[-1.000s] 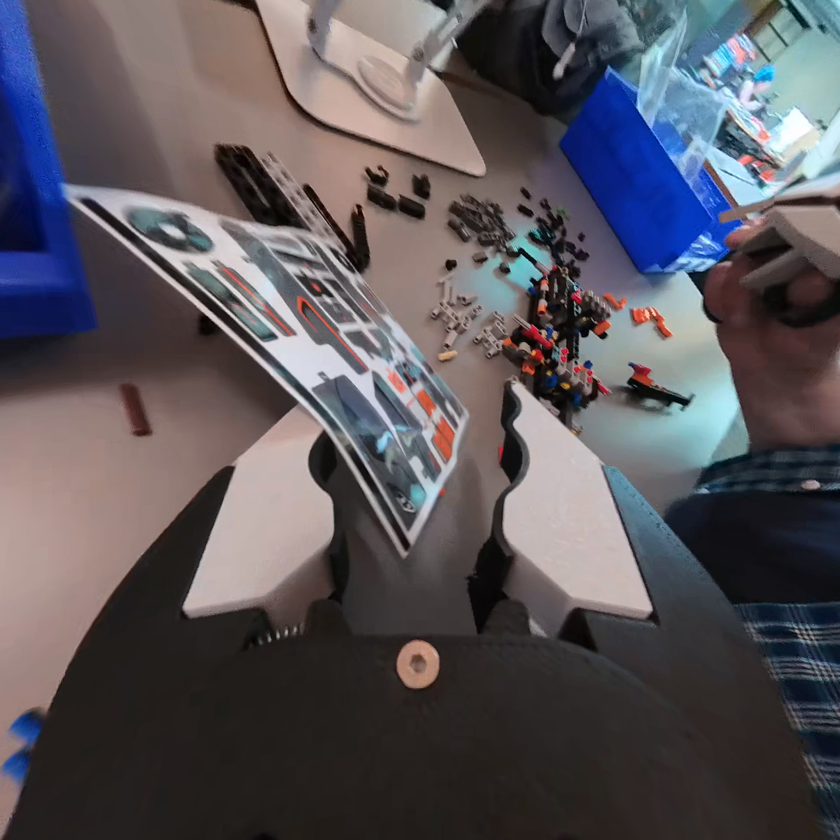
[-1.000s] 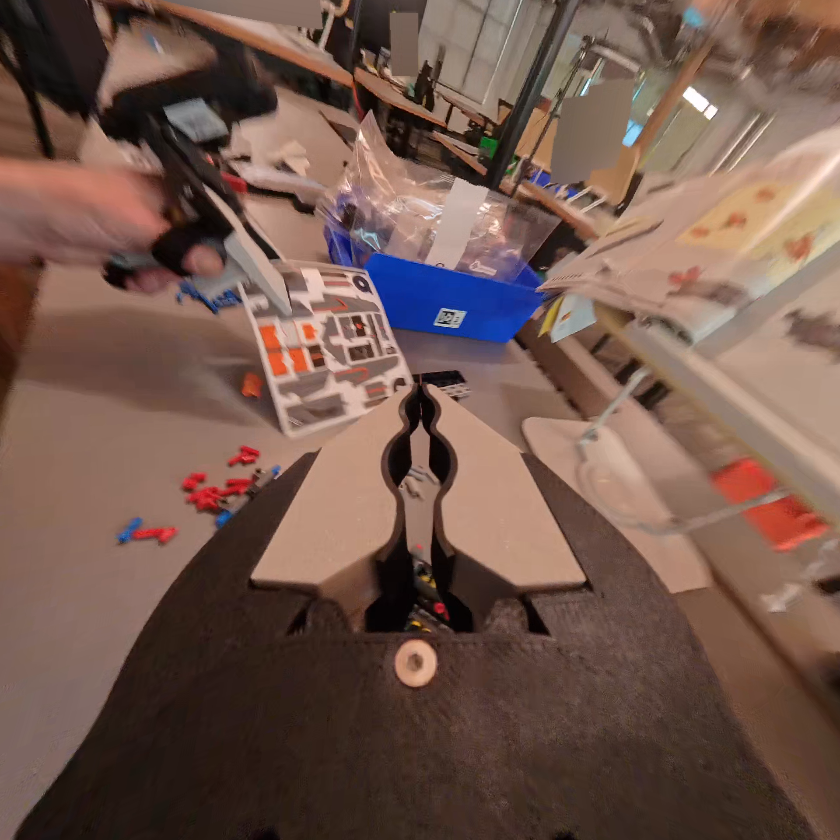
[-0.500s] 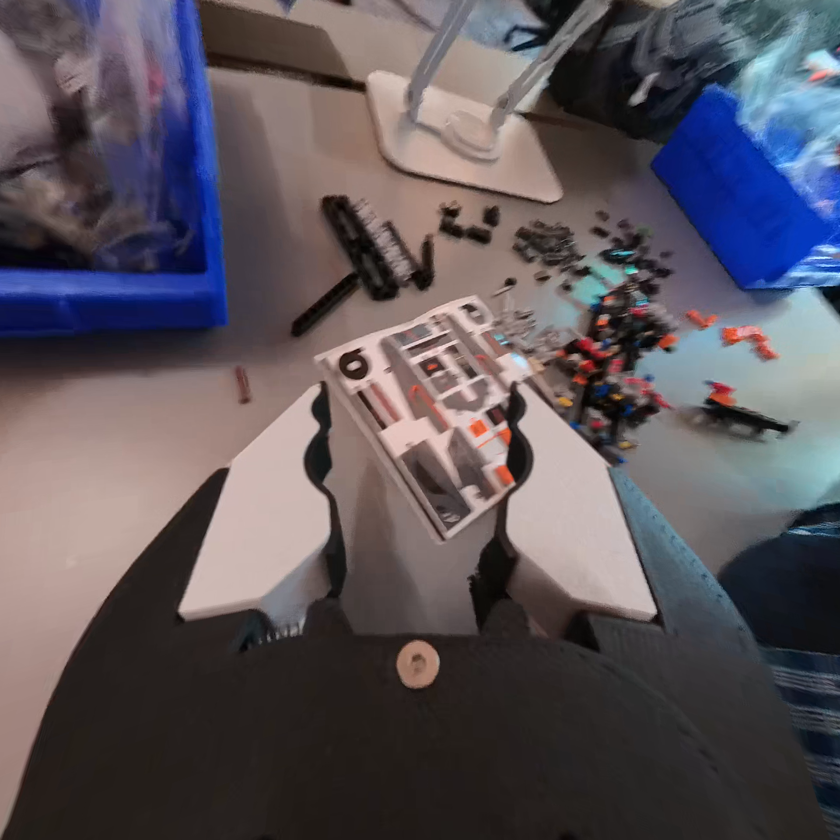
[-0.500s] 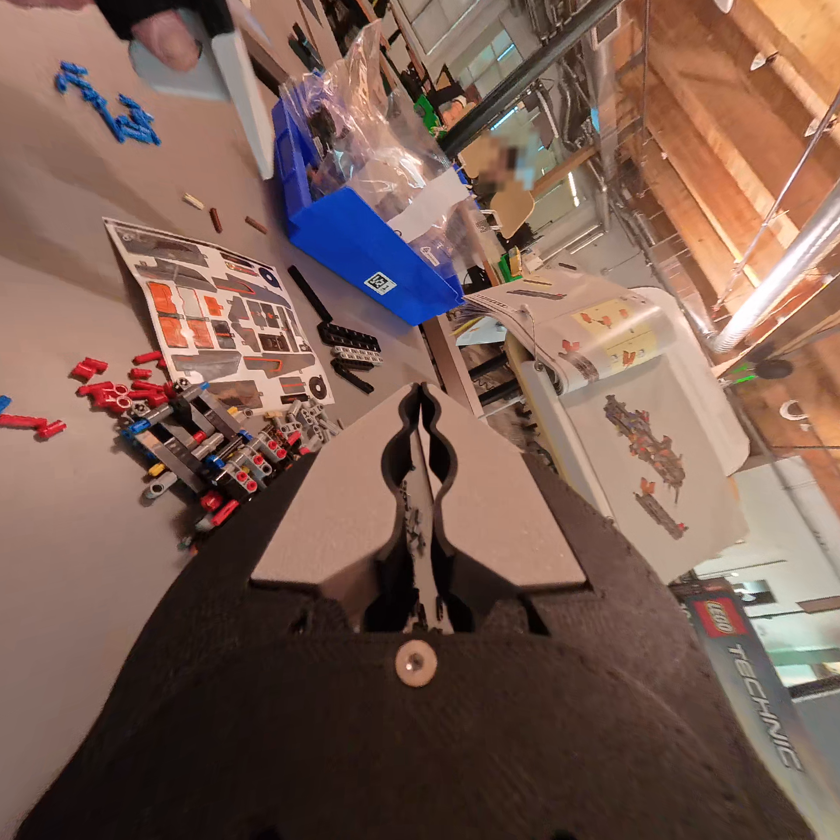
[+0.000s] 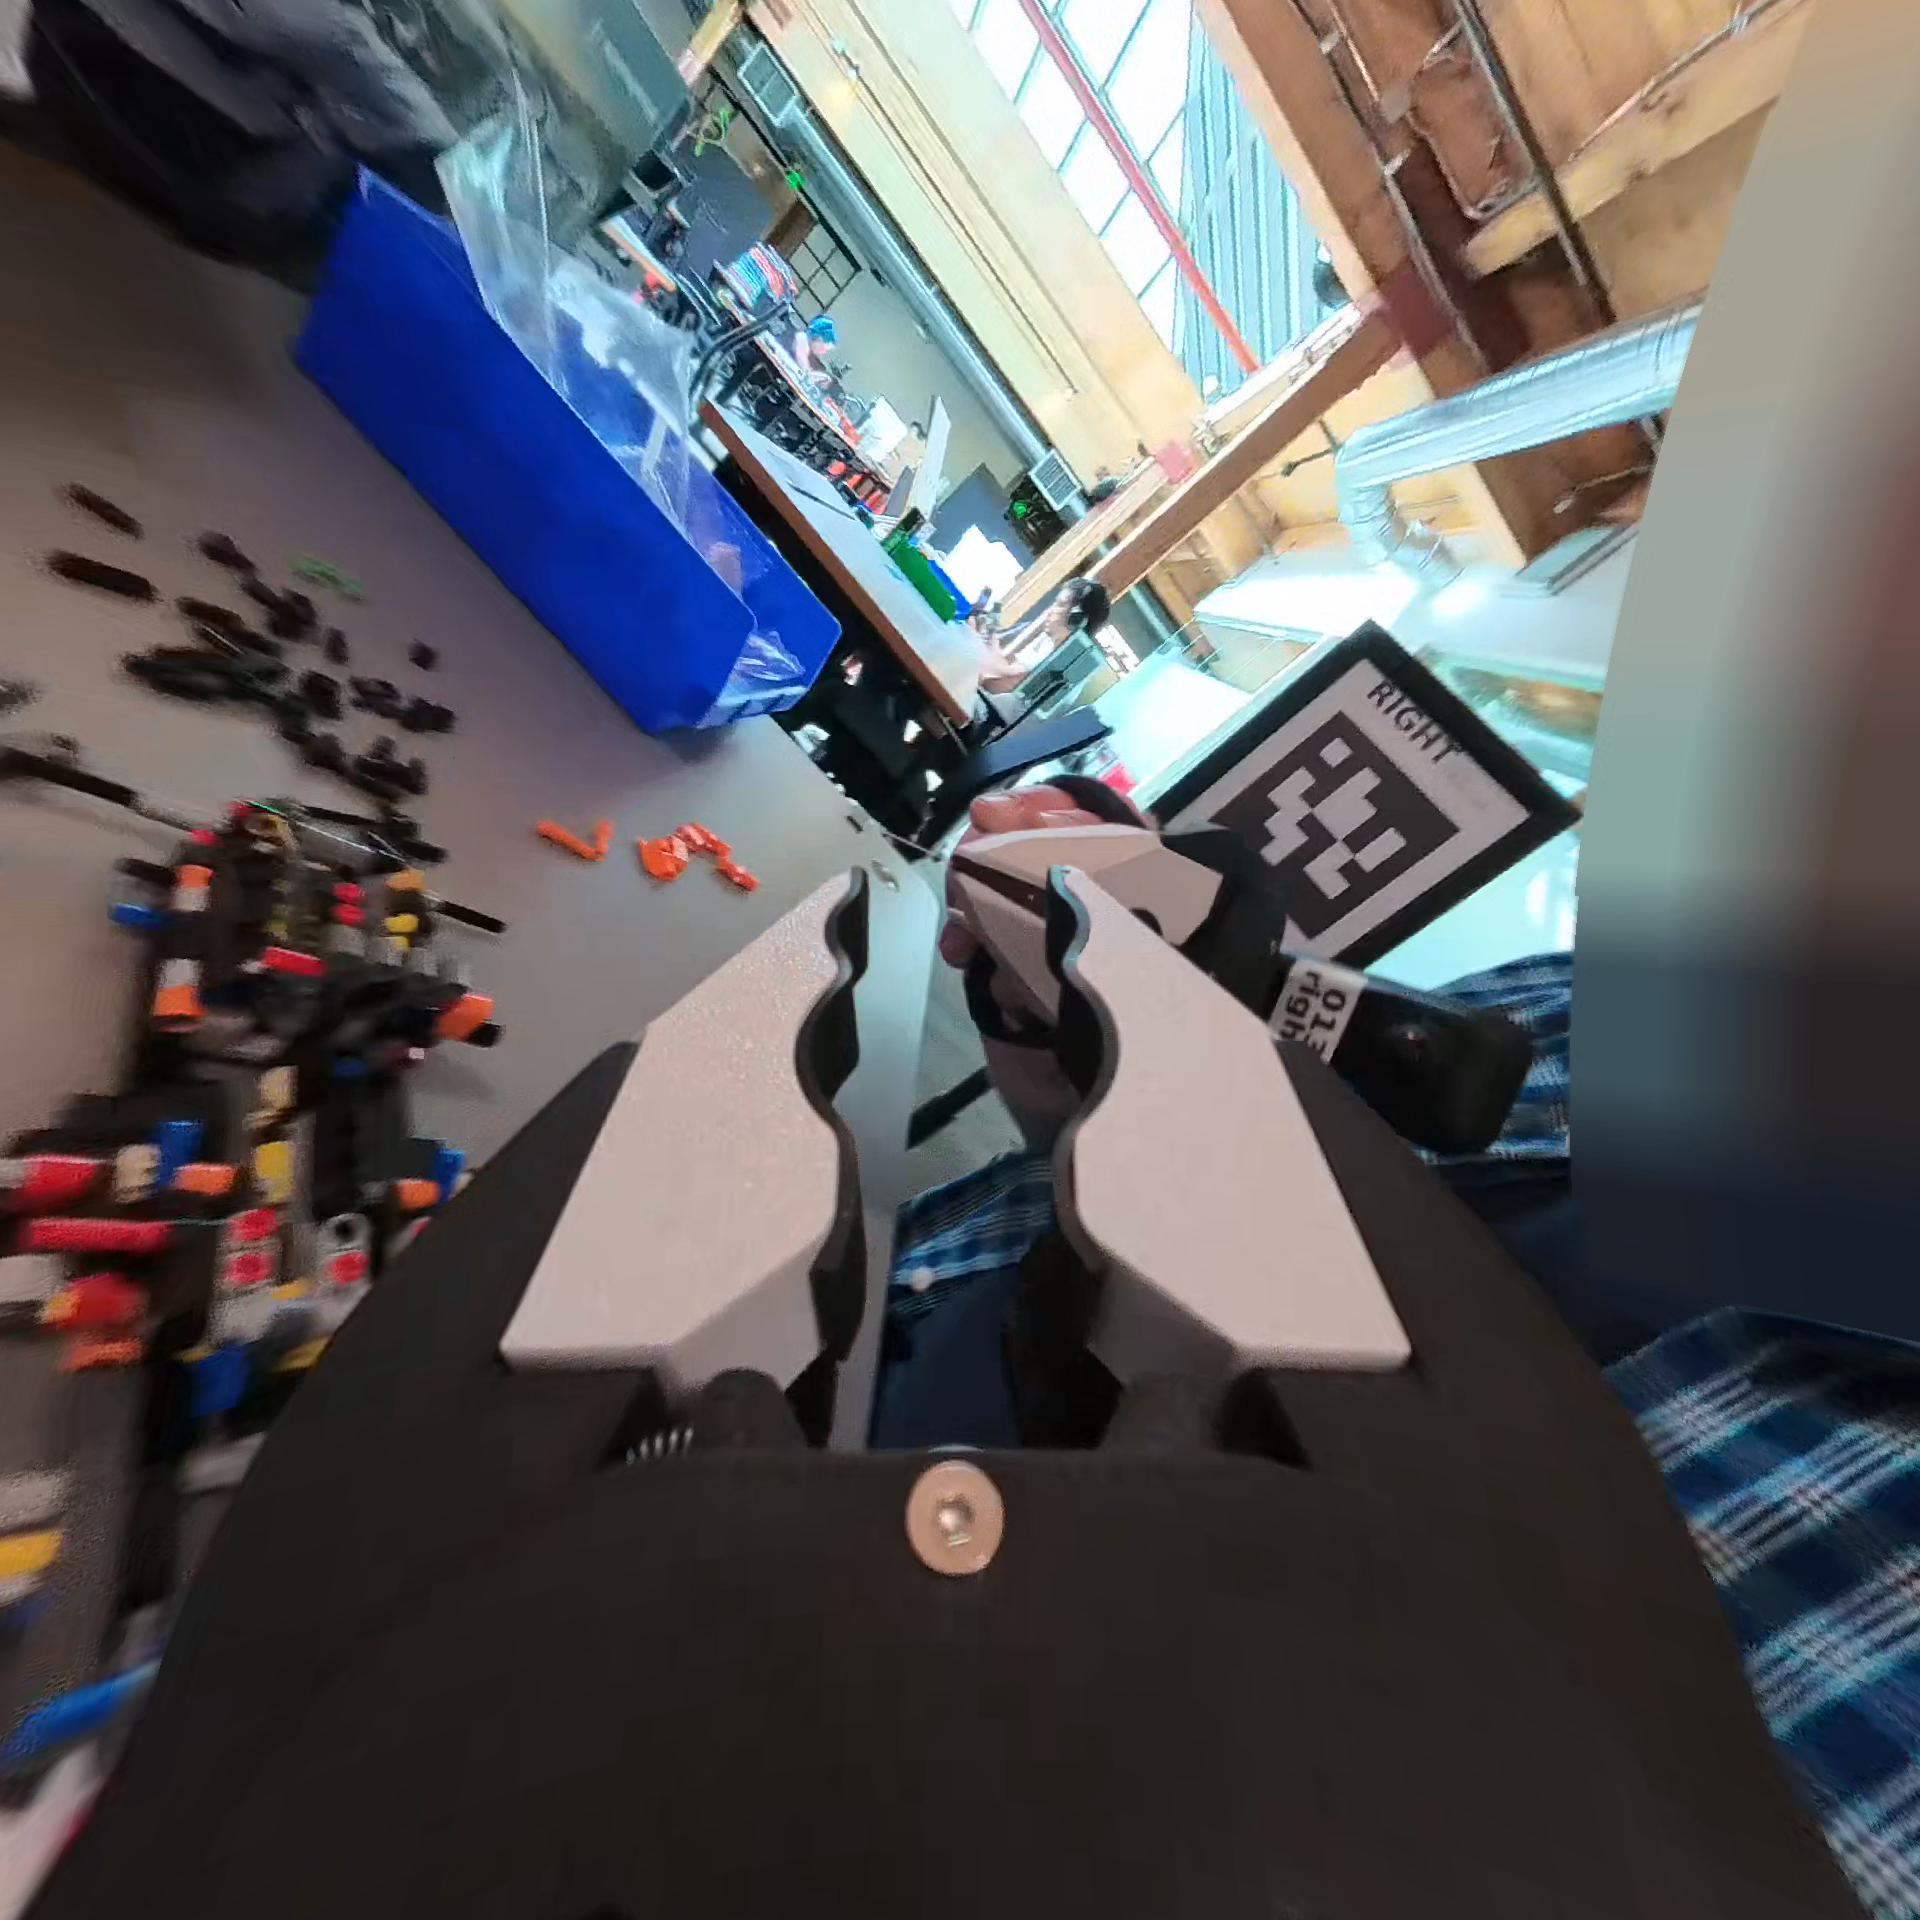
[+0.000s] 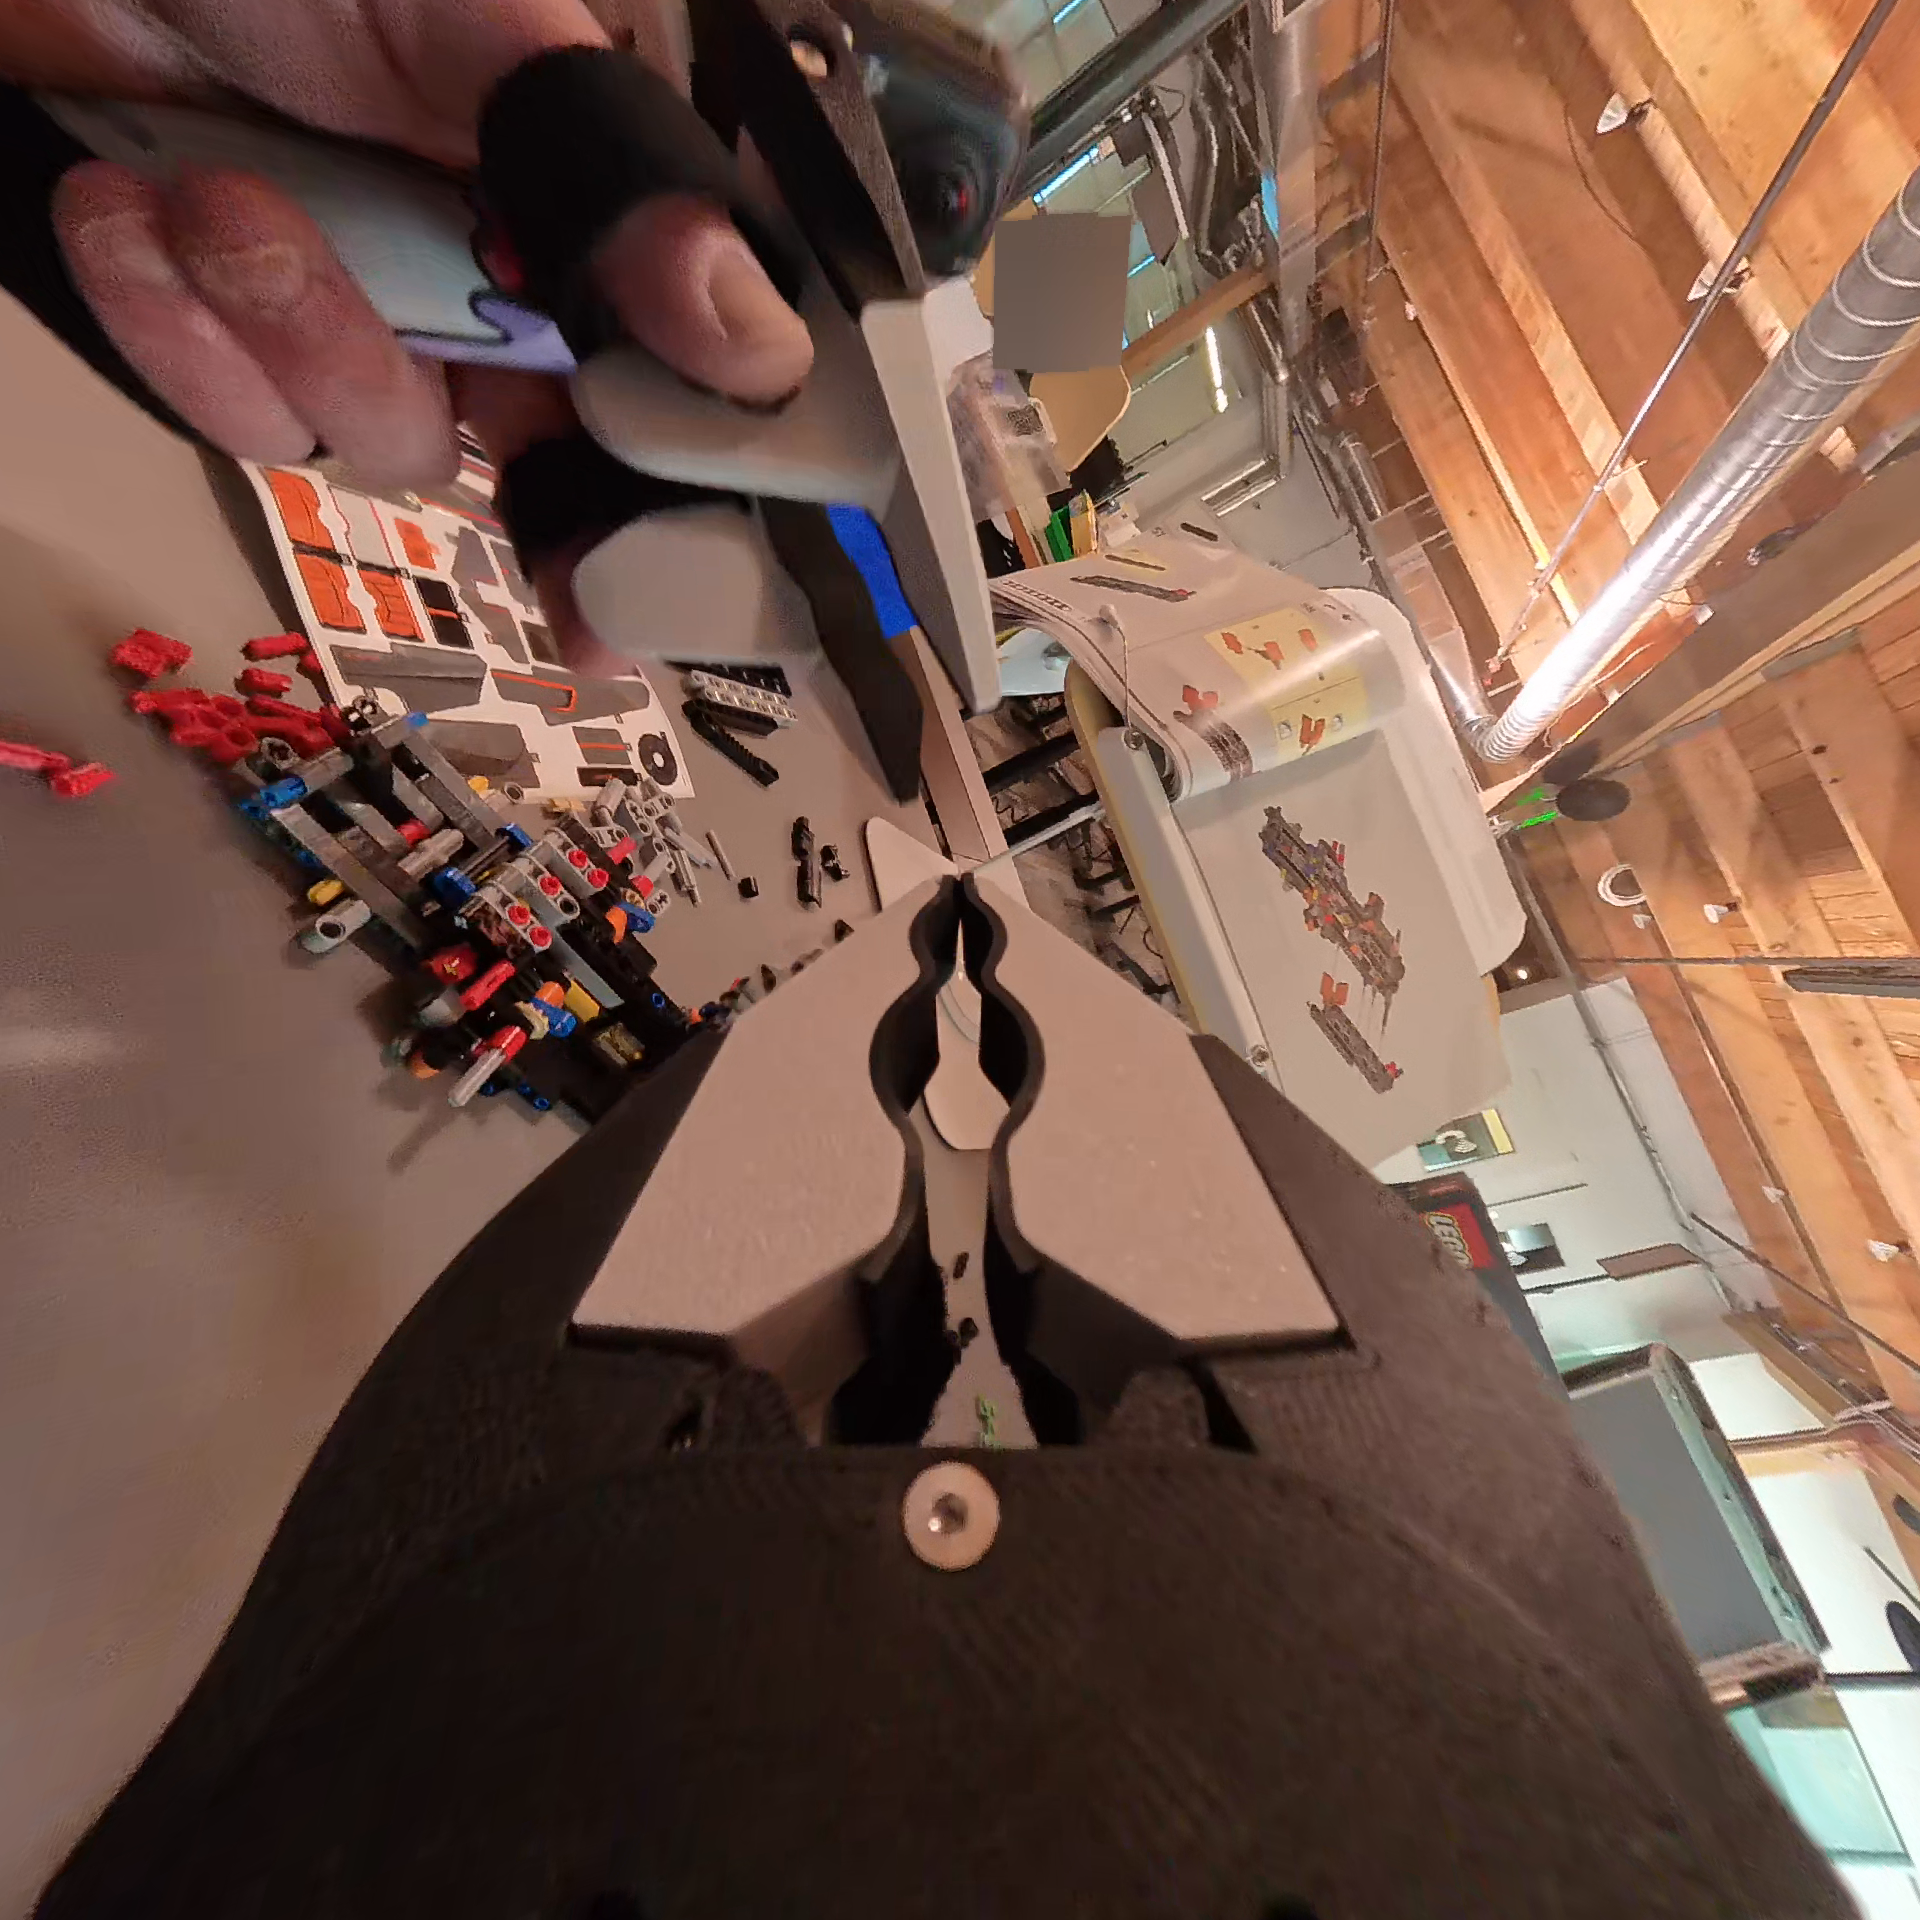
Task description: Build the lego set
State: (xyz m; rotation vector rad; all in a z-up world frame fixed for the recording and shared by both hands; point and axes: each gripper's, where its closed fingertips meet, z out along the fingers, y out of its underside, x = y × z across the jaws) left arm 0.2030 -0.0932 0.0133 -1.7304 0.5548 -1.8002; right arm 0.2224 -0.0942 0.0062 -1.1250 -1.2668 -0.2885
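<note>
The part-built lego model (image 6: pixel 447 894), black with red, blue and yellow pins, lies on the grey table (image 6: pixel 156 1143); it also shows blurred in the left wrist view (image 5: pixel 260 1049). A sticker sheet (image 6: pixel 457 644) lies flat behind it. My right gripper (image 6: pixel 956 890) is shut and empty, held above the table to the right of the model. My left gripper (image 5: pixel 956 894) is open and empty, raised off the table. It points at the right gripper (image 5: pixel 977 873), which a hand holds just beyond its tips. In the right wrist view the left gripper (image 6: pixel 935 717) hangs close above, in a hand.
Red pins (image 6: pixel 208 707), black beams (image 6: pixel 738 707), orange pieces (image 5: pixel 686 847) and small black parts (image 5: pixel 260 665) are scattered around the model. A blue bin (image 5: pixel 540 499) with plastic bags stands behind. An instruction booklet (image 6: pixel 1299 790) rests on a stand at the right. Less than 4 cm separates the two grippers' tips.
The sticker sheet, tilted up at my open left gripper before, now lies flat on the table. Both grippers have lifted and turned toward each other. The right stays shut.
</note>
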